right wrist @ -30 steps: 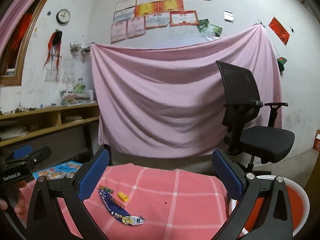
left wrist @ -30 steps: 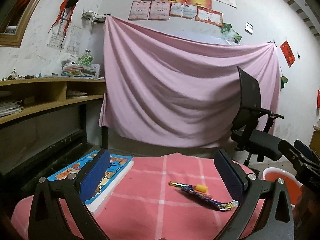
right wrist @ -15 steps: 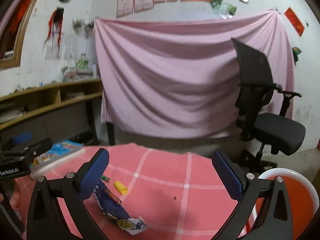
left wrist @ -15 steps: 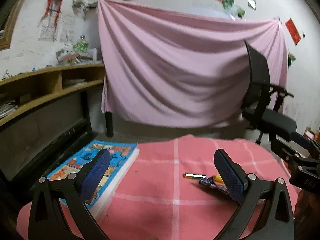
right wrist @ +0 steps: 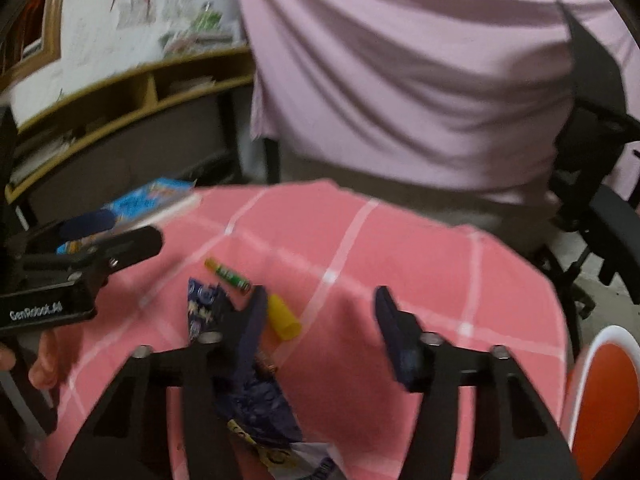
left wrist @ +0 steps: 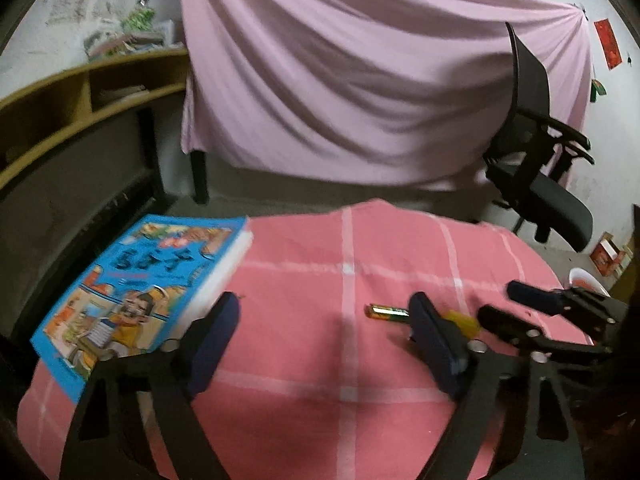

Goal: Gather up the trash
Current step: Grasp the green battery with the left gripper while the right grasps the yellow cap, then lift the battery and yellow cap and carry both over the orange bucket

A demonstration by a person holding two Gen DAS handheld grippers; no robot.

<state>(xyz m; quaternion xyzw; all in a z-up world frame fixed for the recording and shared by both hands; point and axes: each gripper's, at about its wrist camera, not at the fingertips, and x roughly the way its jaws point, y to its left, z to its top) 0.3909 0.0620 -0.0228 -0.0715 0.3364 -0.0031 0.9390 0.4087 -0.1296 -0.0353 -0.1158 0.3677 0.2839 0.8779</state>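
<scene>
A pink checked cloth point(left wrist: 320, 360) covers the table. On it lie a green battery point(right wrist: 228, 275), a yellow cap point(right wrist: 283, 317) and a dark blue wrapper point(right wrist: 256, 396), close together; a blue book point(left wrist: 136, 292) lies at the far left. The left gripper point(left wrist: 324, 320) and the right gripper point(right wrist: 318, 312) have just been closing and hold nothing. Behind hang a pink sheet point(left wrist: 360, 80), with a black chair point(left wrist: 536, 168) at the right.

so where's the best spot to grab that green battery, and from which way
Grip the green battery across its middle, coming down from above with the fingers either side of its long axis. It lies flat on the pink cloth, a slim cylinder, clear of the yellow cap and the wrapper, so a cross-body pinch should hold.
</scene>
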